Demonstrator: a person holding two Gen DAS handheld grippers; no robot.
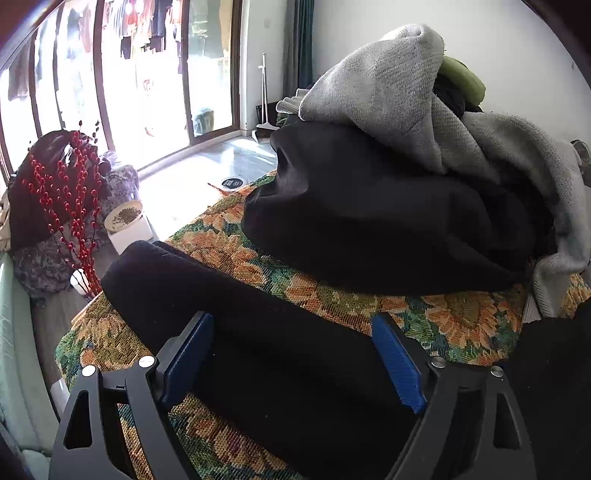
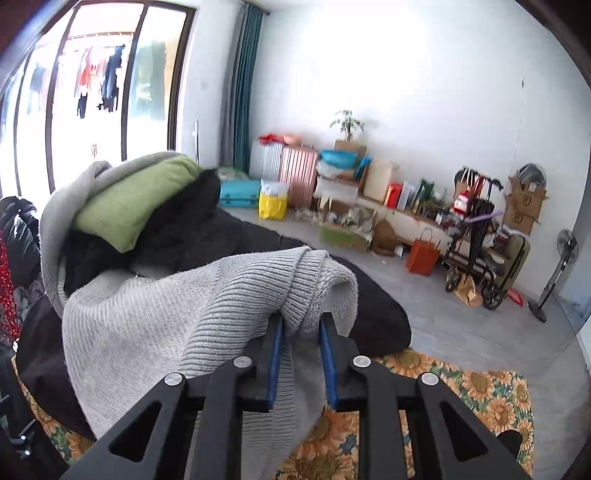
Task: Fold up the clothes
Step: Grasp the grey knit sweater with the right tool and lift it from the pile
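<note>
The right gripper (image 2: pixel 301 354) pinches a ribbed fold of the grey knit sweater (image 2: pixel 177 317), which drapes off the clothes pile (image 1: pixel 388 206) on the sunflower cloth (image 1: pixel 443 317). Beside that pile, the left gripper (image 1: pixel 291 354) stands spread wide over a black garment (image 1: pixel 221 314) lying flat on the cloth.

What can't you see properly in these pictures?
- Right wrist view: the bottom of the clothes pile, hidden by the grey sweater in the right gripper.
- Left wrist view: the near end of the black garment, cut off by the picture's edge between the open left gripper.
- Both views: the laundry outside the window, blurred by glare.
</note>
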